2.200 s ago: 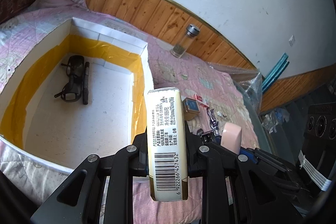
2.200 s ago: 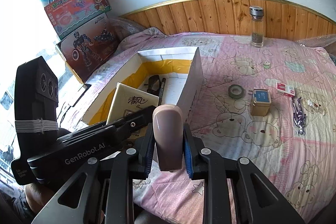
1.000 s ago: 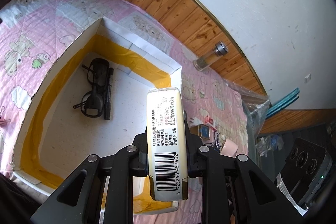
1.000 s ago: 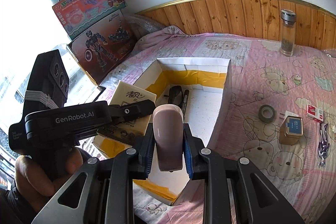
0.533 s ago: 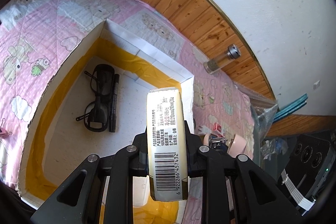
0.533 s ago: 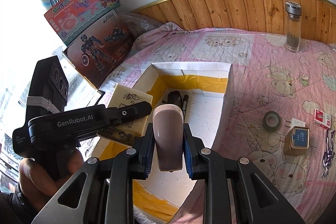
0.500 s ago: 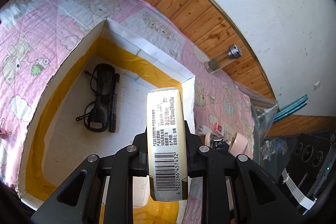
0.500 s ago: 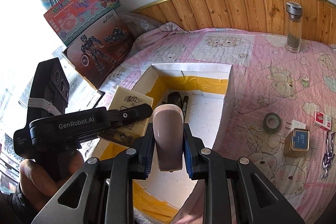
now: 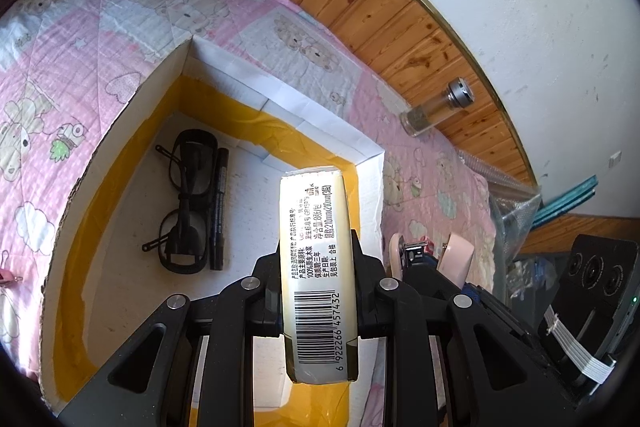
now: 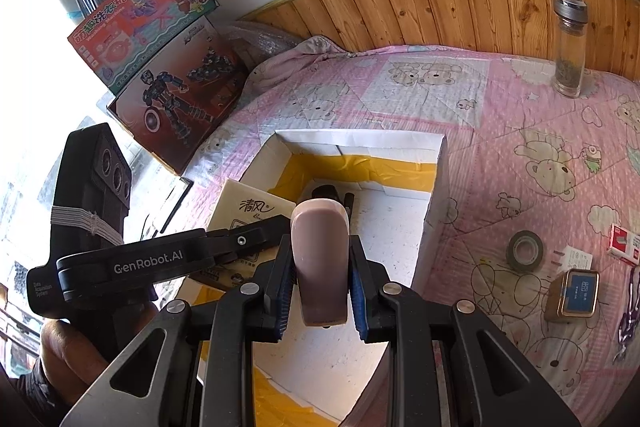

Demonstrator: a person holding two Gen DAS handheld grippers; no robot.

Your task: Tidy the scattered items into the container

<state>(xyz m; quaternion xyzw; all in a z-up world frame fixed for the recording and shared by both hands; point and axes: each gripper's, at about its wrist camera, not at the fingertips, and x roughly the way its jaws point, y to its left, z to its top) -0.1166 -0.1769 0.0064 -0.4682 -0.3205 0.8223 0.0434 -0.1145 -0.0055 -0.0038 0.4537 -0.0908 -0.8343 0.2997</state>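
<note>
My left gripper (image 9: 316, 259) is shut on a cream tissue pack (image 9: 314, 227) with a barcode, held over the near right part of the white box (image 9: 280, 99) lined with yellow tape. Black glasses (image 9: 186, 203) and a black marker (image 9: 218, 211) lie on the box floor. My right gripper (image 10: 320, 267) is shut on a pale pink oblong case (image 10: 320, 247), above the box's (image 10: 360, 141) near end. In the right wrist view the left gripper (image 10: 240, 239) and its tissue pack (image 10: 248, 207) hang over the box's left wall.
On the pink quilt to the right of the box lie a tape roll (image 10: 525, 251), a small tin (image 10: 574, 293), a red-and-white packet (image 10: 624, 241) and a purple strap (image 10: 630, 303). A glass bottle (image 10: 568, 47) stands by the wood panelling. Toy boxes (image 10: 160, 67) lean at the far left.
Both grippers have moved forward over the box, which now sits nearer and more central in both views. Each still holds its item.
</note>
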